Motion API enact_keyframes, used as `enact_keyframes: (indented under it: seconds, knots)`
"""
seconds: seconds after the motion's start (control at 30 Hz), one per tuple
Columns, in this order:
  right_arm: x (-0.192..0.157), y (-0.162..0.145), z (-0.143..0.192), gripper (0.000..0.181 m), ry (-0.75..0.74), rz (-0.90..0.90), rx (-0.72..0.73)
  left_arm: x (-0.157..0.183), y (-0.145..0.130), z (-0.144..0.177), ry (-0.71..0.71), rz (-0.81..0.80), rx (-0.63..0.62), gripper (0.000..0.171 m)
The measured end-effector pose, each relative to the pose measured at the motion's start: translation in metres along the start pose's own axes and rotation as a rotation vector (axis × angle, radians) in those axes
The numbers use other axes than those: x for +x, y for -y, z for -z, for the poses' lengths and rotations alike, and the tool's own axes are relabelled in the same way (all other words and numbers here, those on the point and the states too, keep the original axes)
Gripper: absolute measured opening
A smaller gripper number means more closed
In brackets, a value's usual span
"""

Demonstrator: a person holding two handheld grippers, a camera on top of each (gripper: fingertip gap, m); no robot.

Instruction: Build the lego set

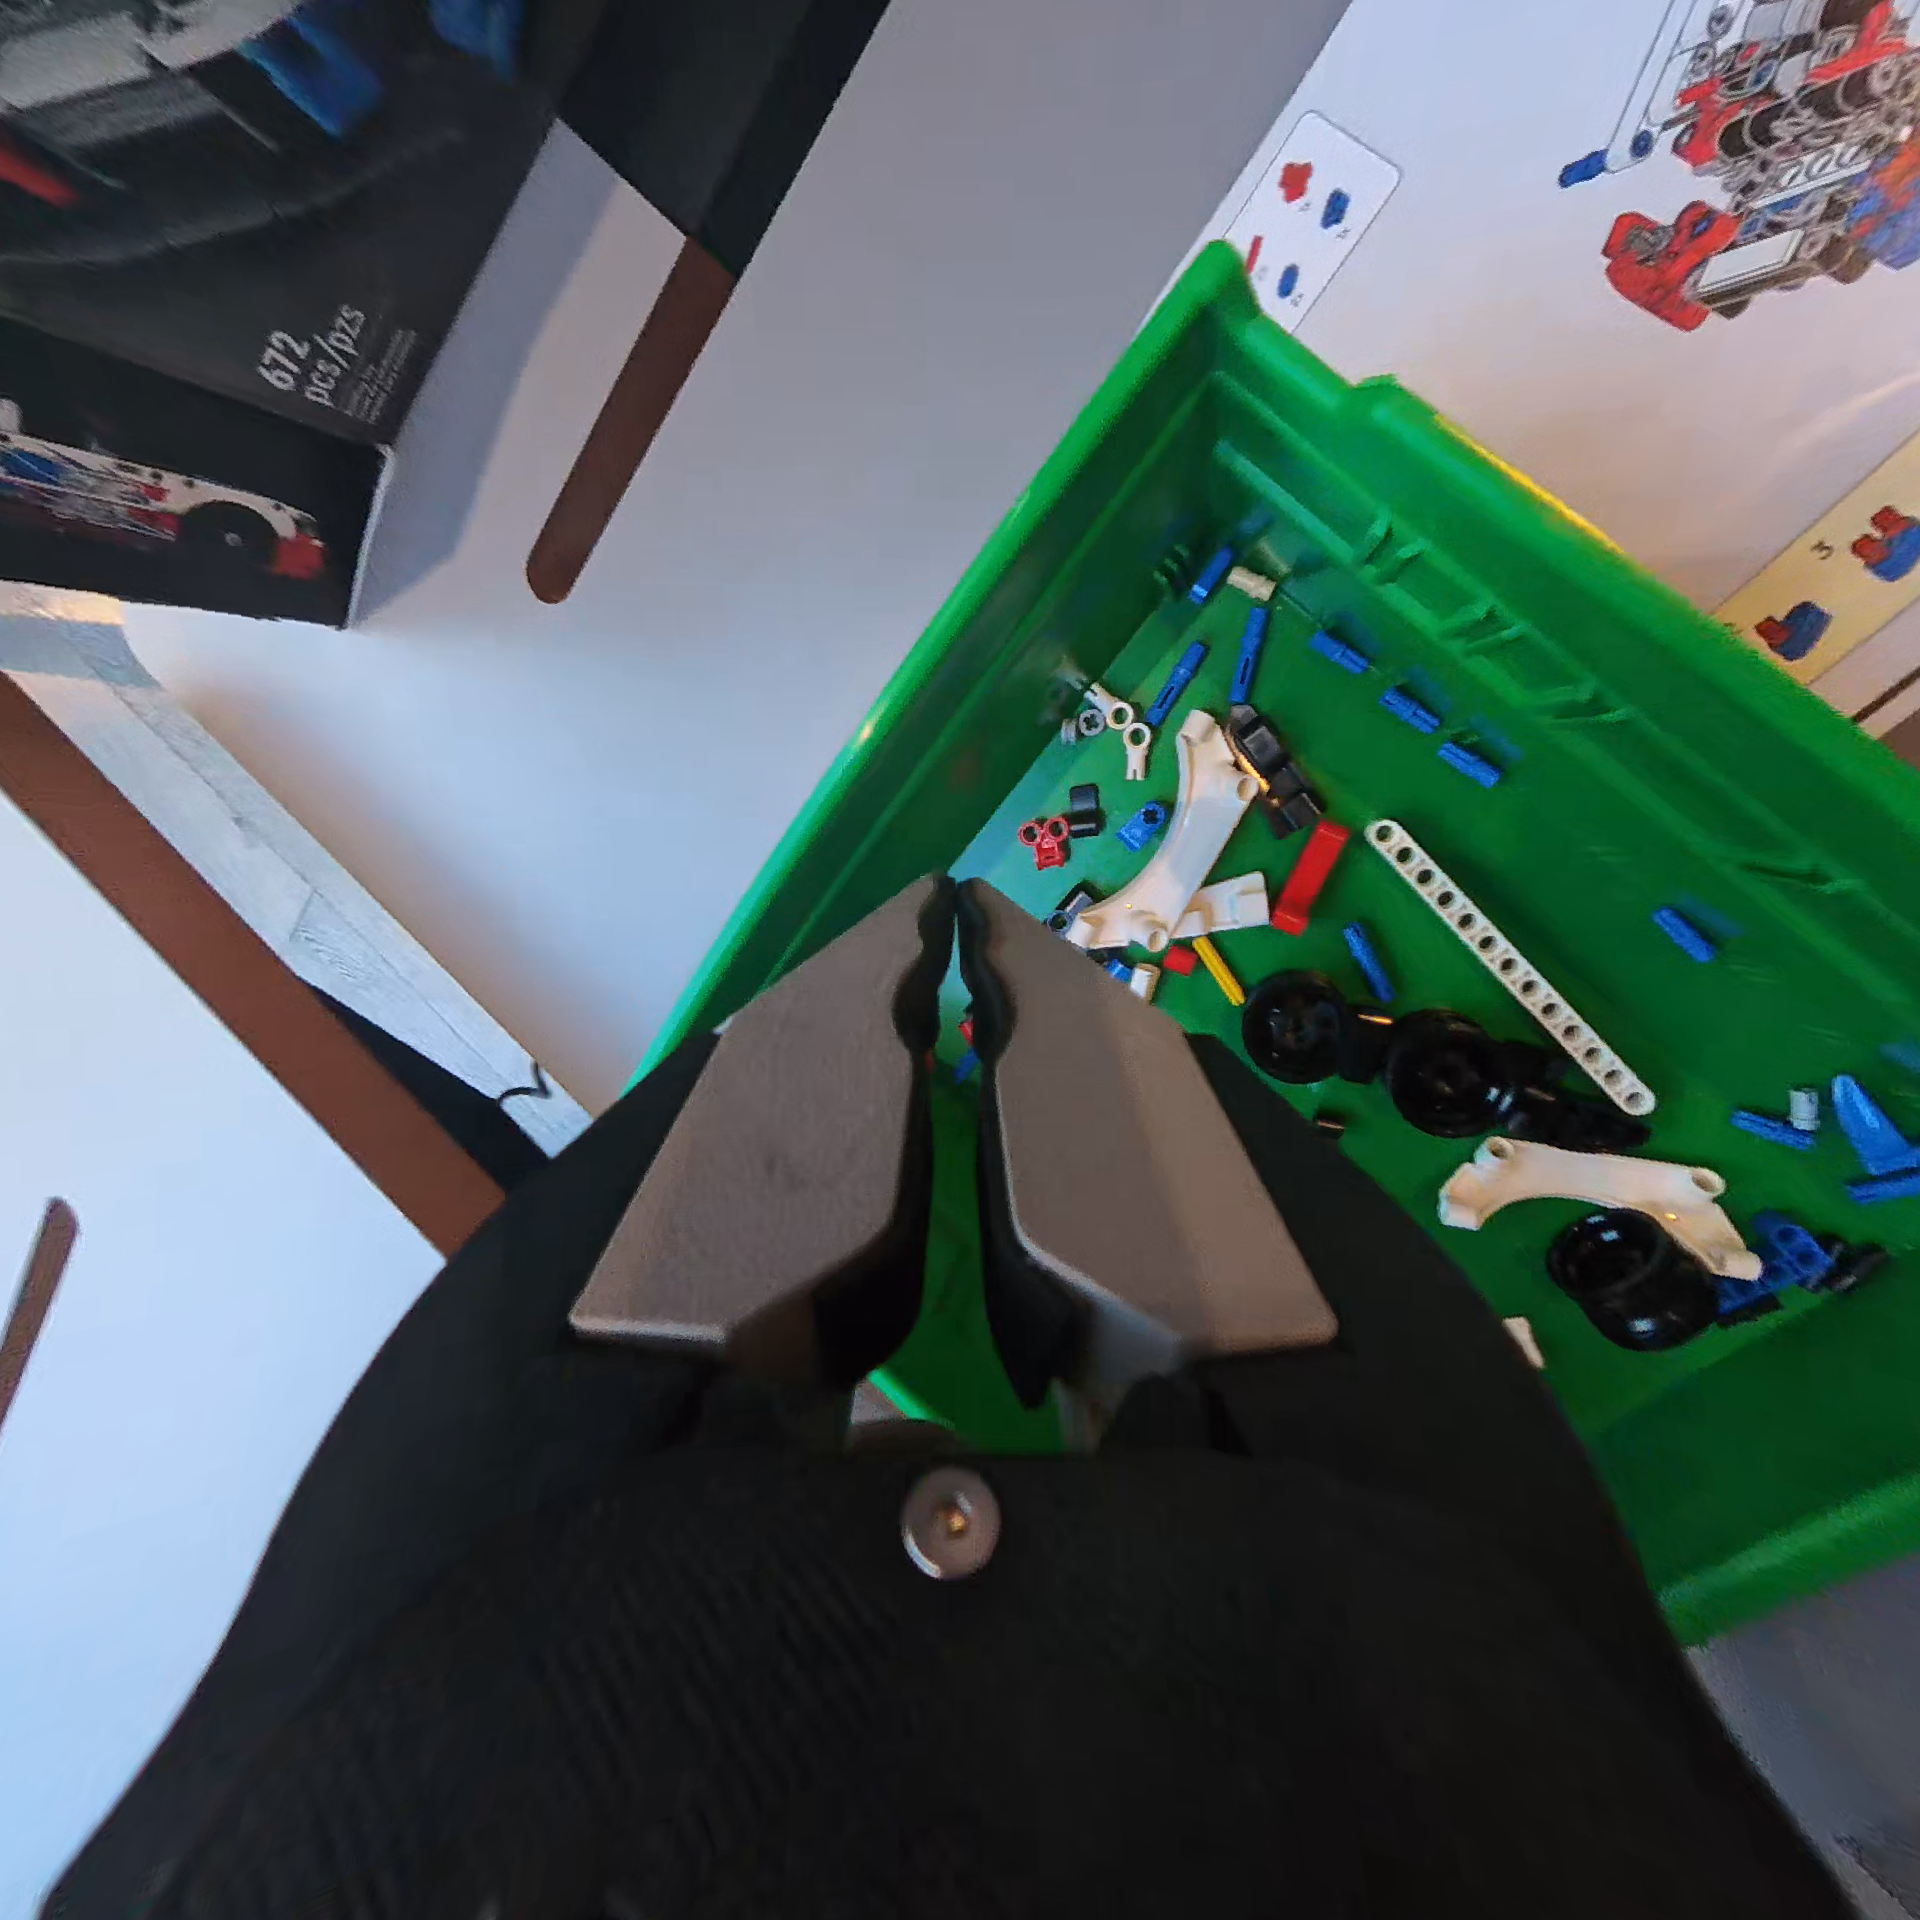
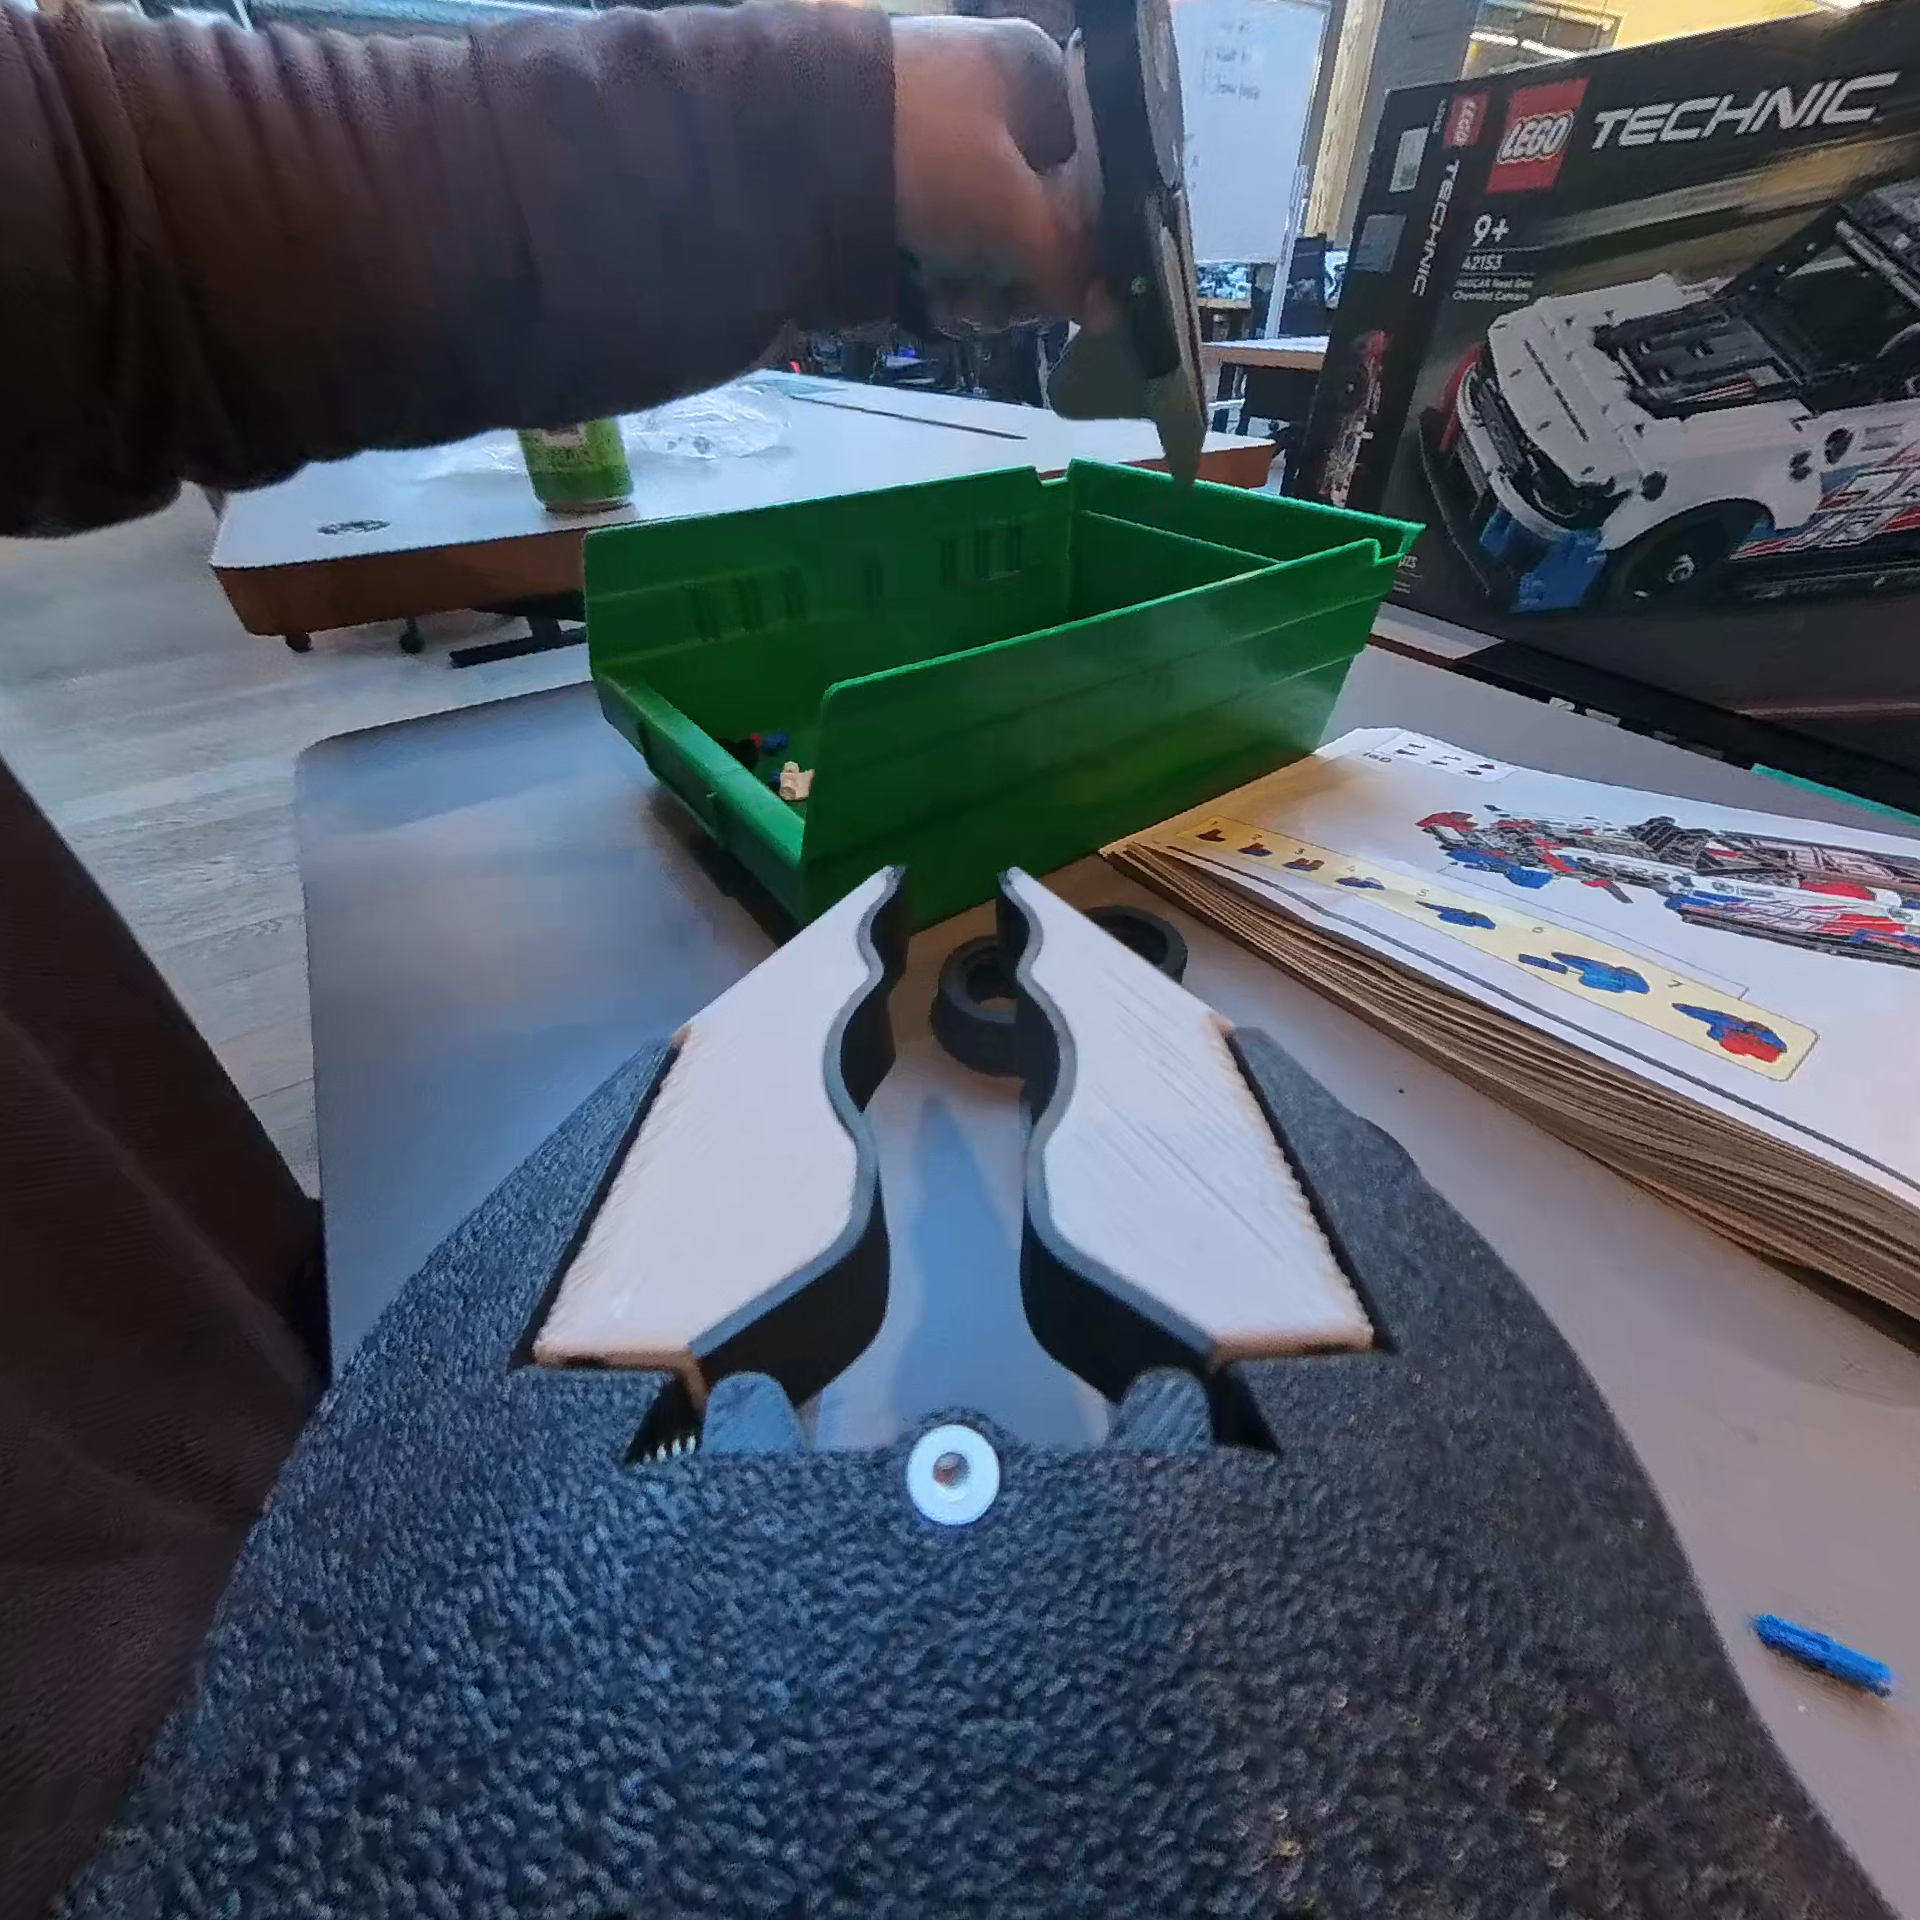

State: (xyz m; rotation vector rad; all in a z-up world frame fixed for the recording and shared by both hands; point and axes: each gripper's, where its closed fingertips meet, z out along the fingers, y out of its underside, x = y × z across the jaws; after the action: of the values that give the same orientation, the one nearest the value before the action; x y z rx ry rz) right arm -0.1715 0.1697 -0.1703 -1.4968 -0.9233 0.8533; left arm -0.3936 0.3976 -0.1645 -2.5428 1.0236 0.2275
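A green bin [image 1: 894,821] holds several loose Lego parts: white arch panels [image 1: 1179,831], a long white beam [image 1: 1507,961], black wheels [image 1: 1294,1023] and small blue pins. My left gripper [image 1: 954,896] is shut with nothing seen between its tips, and it hangs over the bin's near-left corner. In the right wrist view it [image 2: 1179,442] hovers above the bin's [image 2: 1039,748] far rim, held by a hand. My right gripper [image 2: 951,883] is open, low over the table. A black tyre [image 2: 977,1003] lies between its fingers and a second tyre [image 2: 1143,940] is just to the right.
An open instruction booklet [image 2: 1558,935] lies right of the bin and also shows in the left wrist view [image 1: 1558,343]. The set's box [image 2: 1662,364] stands behind it. A blue pin [image 2: 1823,1668] lies on the table at near right. A green can [image 2: 575,468] stands on a far table. Across from one pair of fingers to the other is roughly 30 cm.
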Motion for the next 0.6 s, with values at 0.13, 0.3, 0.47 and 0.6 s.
enact_keyframes:
  seconds: [0.13, 0.3, 0.47, 0.6]
  knots:
    - [-0.002, 0.000, 0.003, 0.016, 0.004, 0.004, 0.001, 0.012, -0.013, -0.031, -0.062, 0.074, -0.091, 0.030]
    - [-0.004, -0.001, 0.003, 0.016, -0.001, 0.022, -0.003, 0.023, -0.024, -0.071, -0.091, 0.100, -0.161, 0.023]
    - [-0.003, 0.000, 0.004, 0.015, -0.003, 0.016, 0.001, 0.028, -0.044, -0.086, -0.124, 0.079, -0.269, 0.025]
    - [-0.003, 0.000, 0.005, 0.015, -0.001, 0.010, 0.003, 0.027, -0.043, -0.089, -0.123, 0.063, -0.248, 0.006]
